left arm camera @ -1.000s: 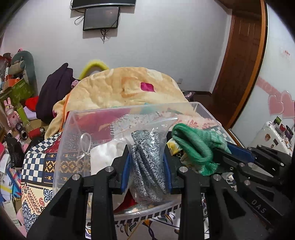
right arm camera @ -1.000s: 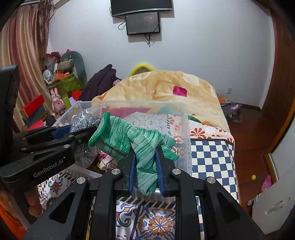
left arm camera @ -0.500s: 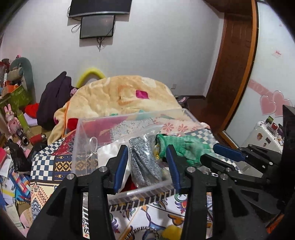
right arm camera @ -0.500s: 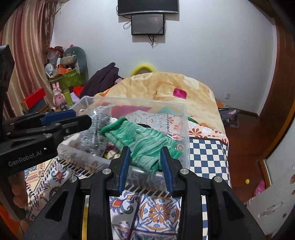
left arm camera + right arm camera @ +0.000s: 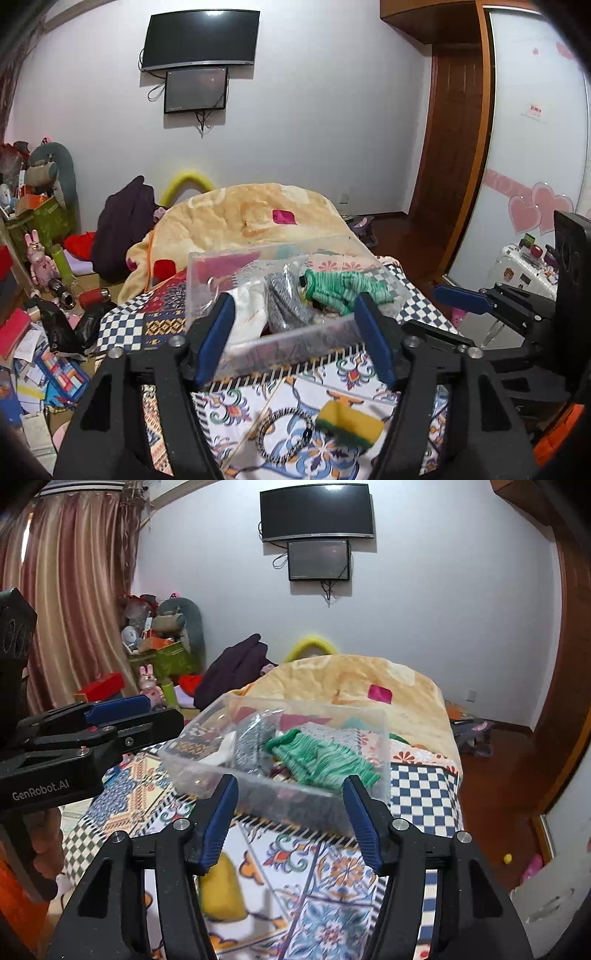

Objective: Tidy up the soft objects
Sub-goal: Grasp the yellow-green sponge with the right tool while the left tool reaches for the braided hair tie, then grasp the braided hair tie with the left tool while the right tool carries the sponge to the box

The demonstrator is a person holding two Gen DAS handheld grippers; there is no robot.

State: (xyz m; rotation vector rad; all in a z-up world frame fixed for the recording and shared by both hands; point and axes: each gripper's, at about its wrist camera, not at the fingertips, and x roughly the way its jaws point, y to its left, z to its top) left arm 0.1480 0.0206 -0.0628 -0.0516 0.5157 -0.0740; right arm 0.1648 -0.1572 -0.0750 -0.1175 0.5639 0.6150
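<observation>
Tongs gape wide, both empty: left gripper point(image 5: 295, 332) and right gripper point(image 5: 291, 812) hover short of the clear bin's point(image 5: 280, 797) near wall, above patterned cloth point(image 5: 325, 893).

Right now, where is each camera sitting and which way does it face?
Left wrist: rides the left claw, facing forward over the clear bin toward the wall; its open fingers and the right claw show.
Right wrist: rides the right claw, facing the same bin; its open fingers, the left claw and a bit of hand show.
Shared: bin, green knit, yellow sponge.
</observation>
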